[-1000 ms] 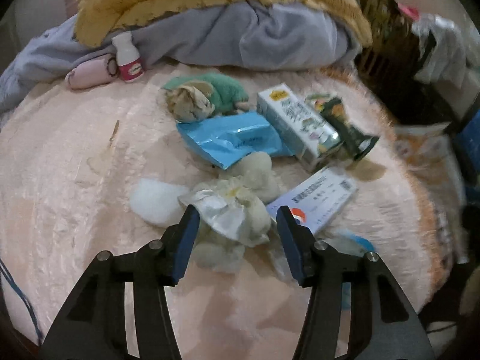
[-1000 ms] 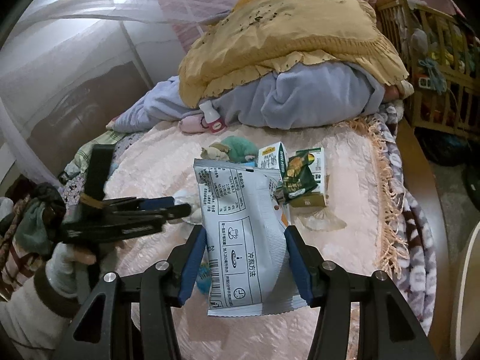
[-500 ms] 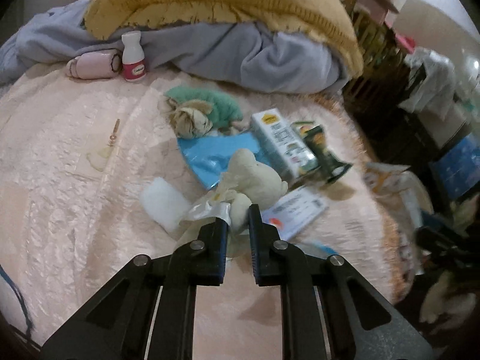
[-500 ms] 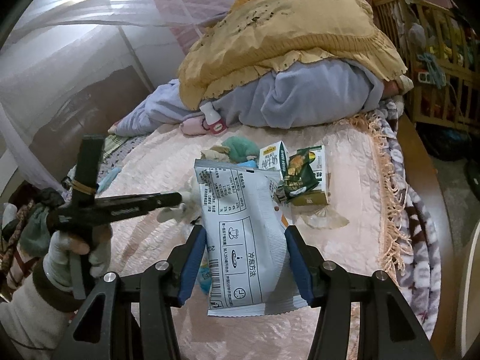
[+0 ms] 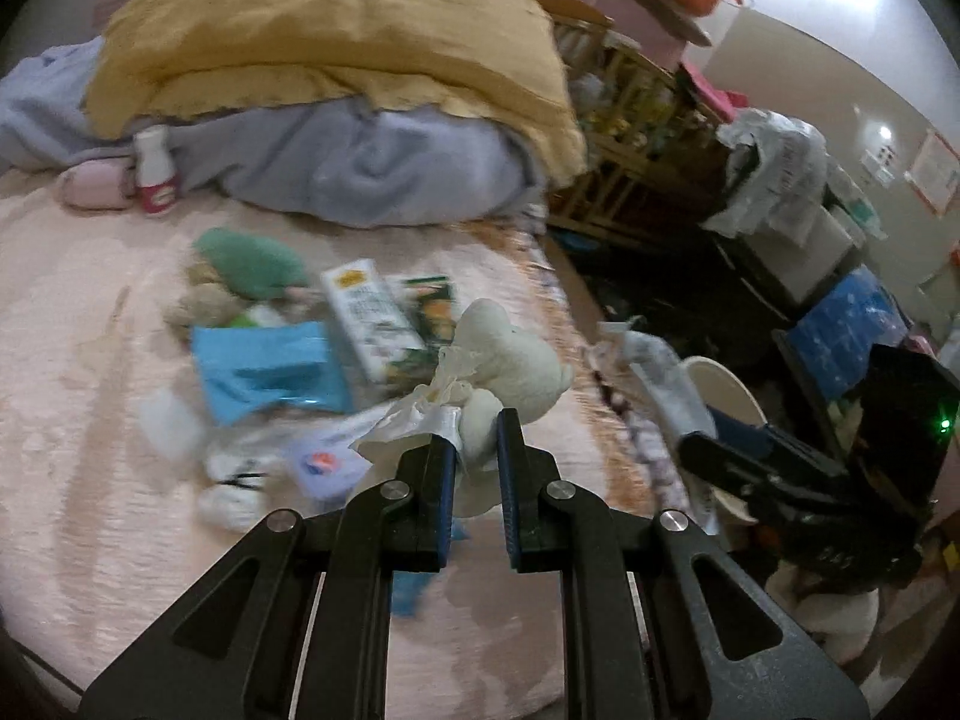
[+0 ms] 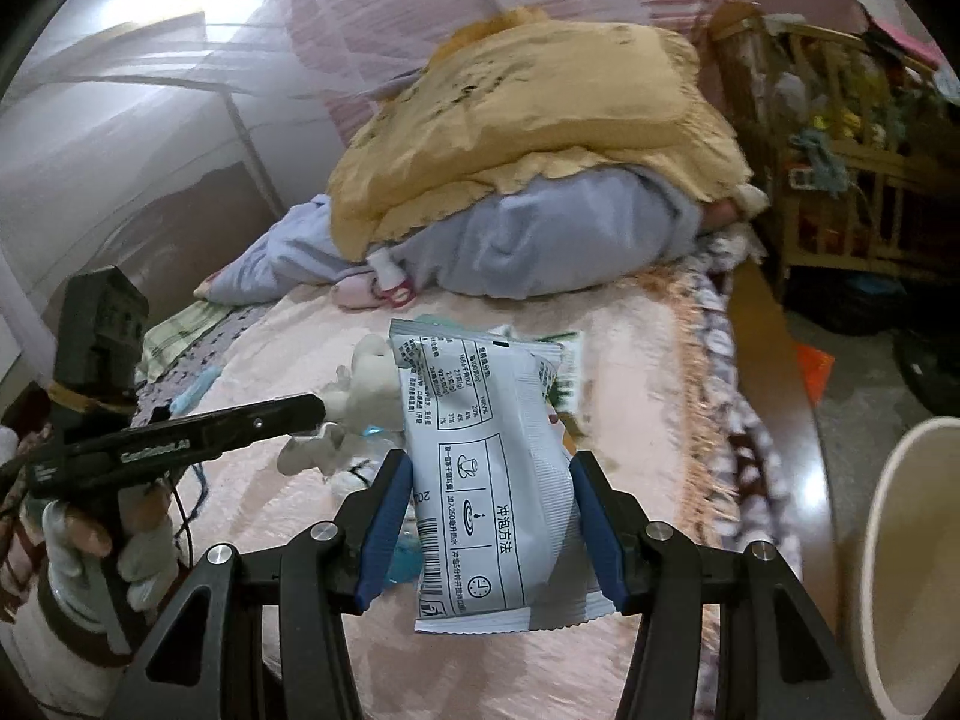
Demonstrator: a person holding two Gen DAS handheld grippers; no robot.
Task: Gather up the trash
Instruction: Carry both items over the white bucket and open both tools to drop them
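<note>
a: starting at the left of the left wrist view, what's on the bed?

b: a small white bottle with a red label stands against the grey blanket, with the yellow quilt piled on top. further right lie a green soft toy, a blue packet and a milk carton, all blurred.

a: and the left hand-held gripper?

b: its jaws are pressed onto a wad of crumpled tissue with some clear wrapping, held up off the bed above the other litter.

a: any container nearby?

b: to the right, past the bed edge, the rim of a pale bin shows beside some crumpled plastic. i can't tell what's inside it. the other tool, dark and blurred, sits in front of it.

a: now the right wrist view.

b: at far left a gloved hand grips the left tool, the tissue wad at its tip. in the middle, the right hand-held gripper pinches a grey-white drink-mix sachet, printed side up, held over the bed. at the far right edge stands the pale bin's wall; its inside is out of sight.
</note>
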